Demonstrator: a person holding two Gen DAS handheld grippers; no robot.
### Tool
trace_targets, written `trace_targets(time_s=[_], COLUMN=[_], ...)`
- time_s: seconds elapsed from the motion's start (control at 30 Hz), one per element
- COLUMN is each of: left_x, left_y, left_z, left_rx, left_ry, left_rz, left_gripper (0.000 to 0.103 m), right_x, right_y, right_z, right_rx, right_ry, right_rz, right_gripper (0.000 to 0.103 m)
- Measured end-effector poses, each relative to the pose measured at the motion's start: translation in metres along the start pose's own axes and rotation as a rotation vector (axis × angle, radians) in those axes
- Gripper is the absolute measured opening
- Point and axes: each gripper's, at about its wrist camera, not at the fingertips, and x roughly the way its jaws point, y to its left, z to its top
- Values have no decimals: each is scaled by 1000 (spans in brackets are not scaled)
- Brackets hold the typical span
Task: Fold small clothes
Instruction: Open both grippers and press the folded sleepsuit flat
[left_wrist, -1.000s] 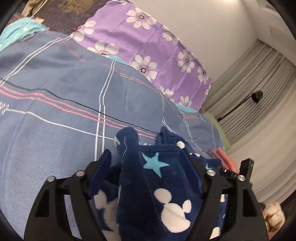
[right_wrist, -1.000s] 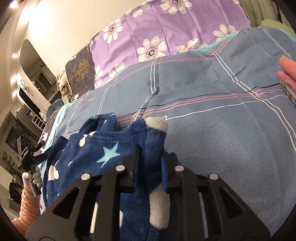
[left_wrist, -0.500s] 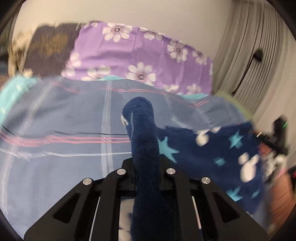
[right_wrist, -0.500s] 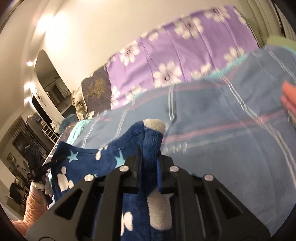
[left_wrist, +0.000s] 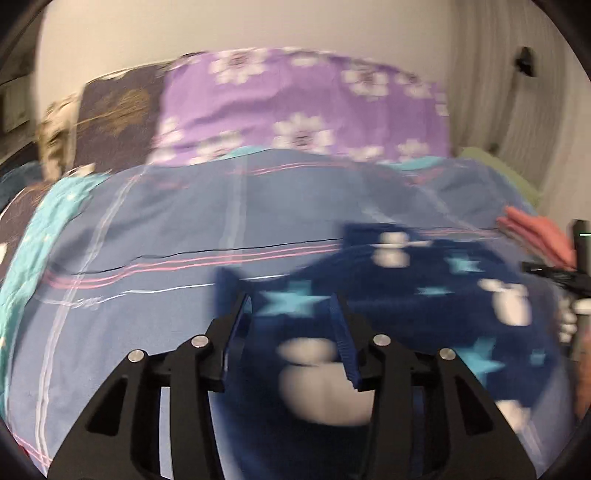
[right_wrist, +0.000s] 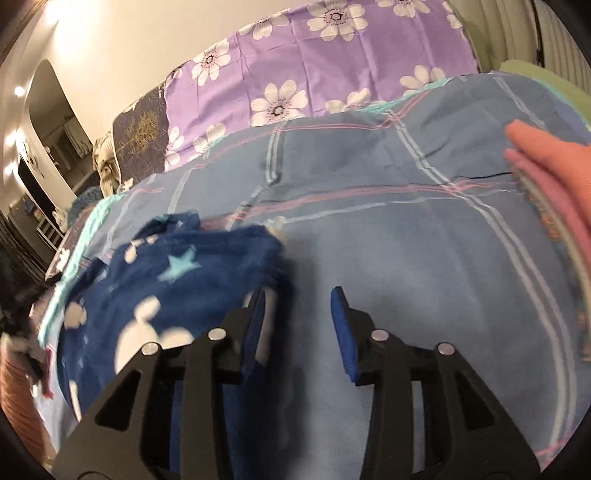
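Note:
A small navy fleece garment (left_wrist: 424, 295) with white mouse heads and light blue stars lies spread on the blue plaid bedspread (left_wrist: 147, 229). My left gripper (left_wrist: 291, 314) is open, its jaws apart over the garment's left edge, with fabric showing between them. In the right wrist view the garment (right_wrist: 177, 273) lies to the left. My right gripper (right_wrist: 299, 306) is open, just right of the garment's edge, with bare bedspread (right_wrist: 406, 258) between its jaws. Both views are motion blurred.
A stack of folded pink and orange clothes (right_wrist: 546, 173) sits at the right side of the bed and also shows in the left wrist view (left_wrist: 535, 232). Purple flowered pillows (right_wrist: 332, 66) and a dark pillow (right_wrist: 142, 136) line the wall behind. Curtains (left_wrist: 509, 92) hang on the right.
Both grippers were shut on the garment and held it up; now both are open and the garment lies spread on the bed.

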Motion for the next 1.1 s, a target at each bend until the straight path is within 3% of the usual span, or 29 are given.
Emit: trace_targets(time_s=[0.03, 0.07, 0.13, 0.23, 0.37, 0.4, 0.43, 0.53, 0.63, 0.77, 0.8, 0.87, 0.9, 1.0, 1.1], left_x=[-4, -8, -10, -8, -3, 0, 5, 19, 33, 49, 48, 45, 44, 30, 32], left_y=[-15, -39, -97, -180, -257, -274, -291, -327, -350, -356, -352, -338, -332, -297, -285], left_z=[-1, -1, -8, -27, -47, -52, -56, -63, -70, -74, -74, -68, -63, -49, -48], left_rx=[11, 32, 94, 179, 198, 212, 247, 325, 397, 463, 458, 400, 363, 226, 184], left_ry=[9, 24, 62, 135, 169, 186, 203, 203, 199, 191, 193, 202, 205, 201, 225], left_rz=[-32, -80, -175, -247, -259, -256, -223, -109, 8, 103, 108, 65, 60, 19, -17], left_gripper=[45, 45, 45, 45, 46, 47, 49, 63, 63, 59, 44, 31, 19, 19, 19], right_x=[0, -1, 2, 9, 15, 14, 15, 14, 10, 9, 10, 8, 8, 7, 6], right_y=[-8, -16, -29, -35, -27, -26, -26, -22, -26, -34, -35, -37, -37, -37, -36], right_z=[-4, -9, -17, -33, -40, -40, -41, -44, -47, -49, -49, -49, -49, -49, -49], right_rx=[20, 45, 99, 100, 36, 25, 19, -3, 0, 39, 46, 50, 48, 46, 56], right_ry=[-3, -5, -15, -15, 34, 39, 44, 71, 82, 83, 82, 82, 81, 80, 78], right_rz=[1, 11, 48, 125, 218, 256, 274, 317, 342, 389, 396, 403, 405, 413, 421], right_gripper=[14, 9, 5, 5, 9, 15, 22, 24, 26, 26, 26, 26, 27, 29, 32])
